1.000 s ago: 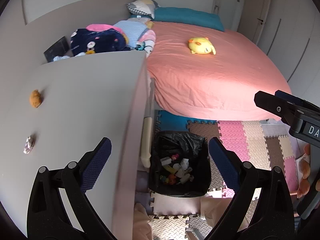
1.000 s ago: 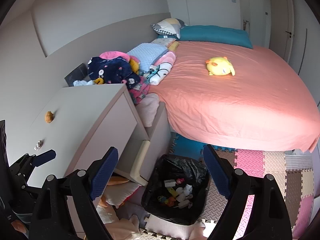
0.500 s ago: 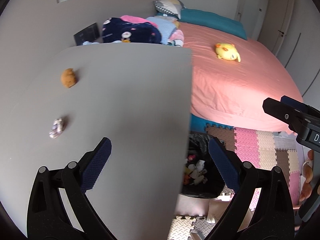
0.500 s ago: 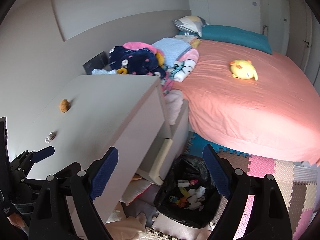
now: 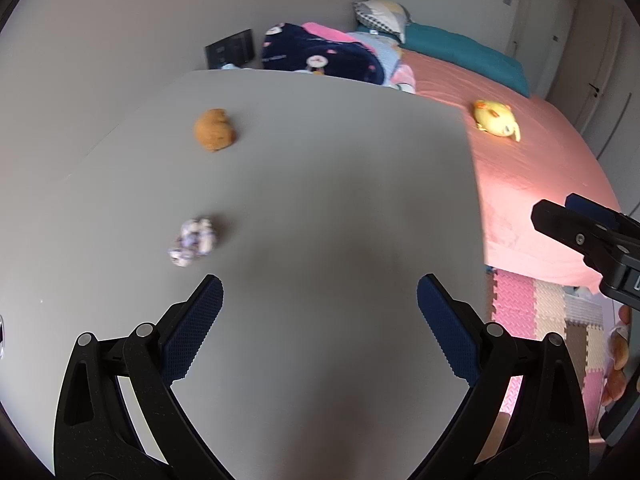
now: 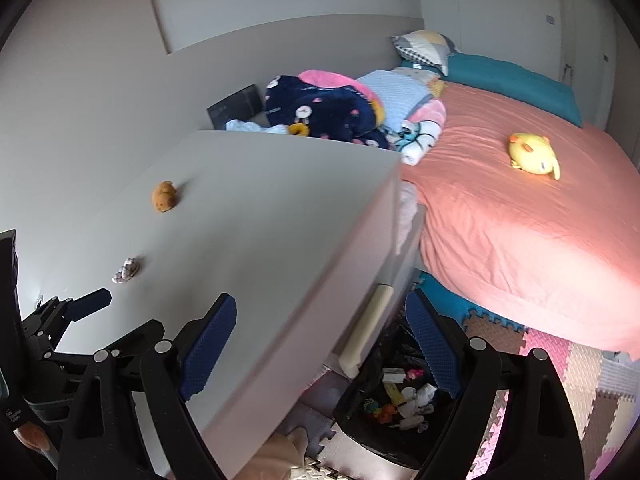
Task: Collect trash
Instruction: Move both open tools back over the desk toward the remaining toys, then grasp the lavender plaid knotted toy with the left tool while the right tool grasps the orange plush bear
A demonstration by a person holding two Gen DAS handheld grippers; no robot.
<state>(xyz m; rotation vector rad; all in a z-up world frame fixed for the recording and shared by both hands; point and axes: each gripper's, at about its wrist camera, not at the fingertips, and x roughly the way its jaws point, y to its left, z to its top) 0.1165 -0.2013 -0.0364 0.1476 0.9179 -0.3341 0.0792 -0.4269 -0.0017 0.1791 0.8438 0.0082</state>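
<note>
both grippers, left (image 5: 320,300) and right (image 6: 320,318), gaped wide and empty over the desk (image 5: 340,200); wrapper (image 5: 192,242) and brown wad (image 5: 214,129) lay ahead

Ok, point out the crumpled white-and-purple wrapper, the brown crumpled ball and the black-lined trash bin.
crumpled white-and-purple wrapper (image 5: 193,241), left wrist view, its middle.
brown crumpled ball (image 5: 214,129), left wrist view, its middle.
black-lined trash bin (image 6: 362,420), right wrist view, near rim.

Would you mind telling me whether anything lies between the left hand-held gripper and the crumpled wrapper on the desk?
Nothing visible does: only bare desk top separates the open left hand-held gripper from the crumpled wrapper.
</note>
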